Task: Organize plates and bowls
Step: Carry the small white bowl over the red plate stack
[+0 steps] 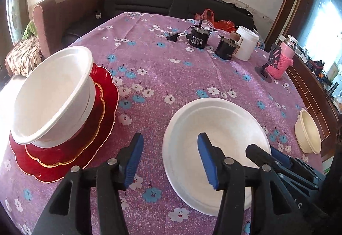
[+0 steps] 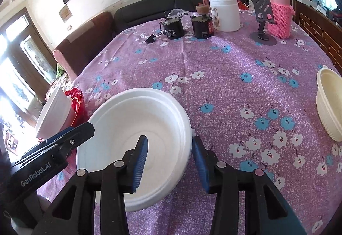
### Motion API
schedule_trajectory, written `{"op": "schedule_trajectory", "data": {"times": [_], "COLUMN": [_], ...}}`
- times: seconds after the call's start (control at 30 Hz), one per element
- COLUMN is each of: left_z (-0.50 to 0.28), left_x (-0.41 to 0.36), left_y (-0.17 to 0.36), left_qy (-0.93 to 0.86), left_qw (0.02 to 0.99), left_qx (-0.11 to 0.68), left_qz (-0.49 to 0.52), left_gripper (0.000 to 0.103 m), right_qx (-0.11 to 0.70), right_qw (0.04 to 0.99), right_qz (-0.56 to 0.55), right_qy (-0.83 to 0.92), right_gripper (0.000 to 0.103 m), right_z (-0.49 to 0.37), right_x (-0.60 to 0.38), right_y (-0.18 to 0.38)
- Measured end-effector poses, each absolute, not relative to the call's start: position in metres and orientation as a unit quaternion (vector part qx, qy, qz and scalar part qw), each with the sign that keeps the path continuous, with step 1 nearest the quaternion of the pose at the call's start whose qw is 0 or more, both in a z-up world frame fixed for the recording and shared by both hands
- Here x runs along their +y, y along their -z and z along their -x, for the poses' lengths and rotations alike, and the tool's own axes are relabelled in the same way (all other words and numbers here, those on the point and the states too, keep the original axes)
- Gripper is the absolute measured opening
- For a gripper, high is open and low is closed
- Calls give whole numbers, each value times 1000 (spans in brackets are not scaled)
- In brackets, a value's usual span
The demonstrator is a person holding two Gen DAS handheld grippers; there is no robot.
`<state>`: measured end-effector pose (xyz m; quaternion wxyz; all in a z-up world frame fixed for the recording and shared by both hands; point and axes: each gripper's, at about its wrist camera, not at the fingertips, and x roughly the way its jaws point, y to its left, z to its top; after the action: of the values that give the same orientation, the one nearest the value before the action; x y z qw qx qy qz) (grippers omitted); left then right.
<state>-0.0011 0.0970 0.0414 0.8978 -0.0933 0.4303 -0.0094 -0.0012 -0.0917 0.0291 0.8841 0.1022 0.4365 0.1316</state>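
The white plate (image 1: 213, 128) is laid flat on the tablecloth (image 1: 171, 77), its opposite rims straddled, unpinched, by the spread left gripper (image 1: 171, 162) and right gripper (image 2: 170, 160), probably for a two-handed lift.

I see a white jar (image 2: 224, 13) beside two black motors (image 2: 173, 30) (wires trailing), and a pink knitted-sleeve bottle (image 2: 280, 15) behind a phone stand (image 2: 263, 21).

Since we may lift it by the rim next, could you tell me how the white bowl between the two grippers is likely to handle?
The white bowl looks like thin foam or pulp, so it is probably very light and may slide on the cloth if nudged. Its thin rim could flex or dent under a hard pinch. It sits wide and shallow, so tipping seems unlikely.
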Motion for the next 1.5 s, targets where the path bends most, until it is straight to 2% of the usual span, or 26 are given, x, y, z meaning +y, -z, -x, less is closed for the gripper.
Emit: {"op": "schedule_trajectory", "data": {"times": [0.2,0.27,0.4,0.6,0.67,0.7,0.73,0.83,0.87,0.93,1.07,1.5], "left_z": [1,1,1,-3,-4,-5,-6,-5,-3,-1,8,34], "left_x": [99,102,103,97,92,89,86,83,82,82,78,77], "left_y": [-38,-37,-36,-32,-31,-30,-28,-27,-28,-31,-43,-84], "left_qy": [2,-3,-6,2,8,15,20,17,17,16,9,-3], "left_qw": [896,896,896,895,894,892,890,892,893,896,909,936], "left_qx": [434,432,432,436,439,444,451,448,446,440,414,352], "left_qz": [96,98,101,90,82,77,72,60,59,56,38,21], "left_gripper": [52,54,67,69,57,37,21,19,18,18,18,18], "right_qx": [436,438,445,446,446,447,448,451,450,450,446,397], "right_qw": [883,881,871,872,872,872,872,871,871,871,872,899], "right_qz": [-128,-143,-175,-168,-163,-161,-159,-156,-157,-159,-162,-139], "right_qy": [-113,-108,-111,-115,-114,-114,-114,-115,-115,-117,-118,-124], "right_gripper": [46,46,46,46,46,46,46,46,44,31,24,24], "right_z": [2,2,3,2,1,0,-1,-2,-2,-1,2,22], "right_x": [-99,-103,-107,-101,-99,-98,-97,-96,-96,-96,-96,-87], "right_y": [-25,-22,-14,-12,-12,-12,-11,-10,-9,-9,-10,-46]}}
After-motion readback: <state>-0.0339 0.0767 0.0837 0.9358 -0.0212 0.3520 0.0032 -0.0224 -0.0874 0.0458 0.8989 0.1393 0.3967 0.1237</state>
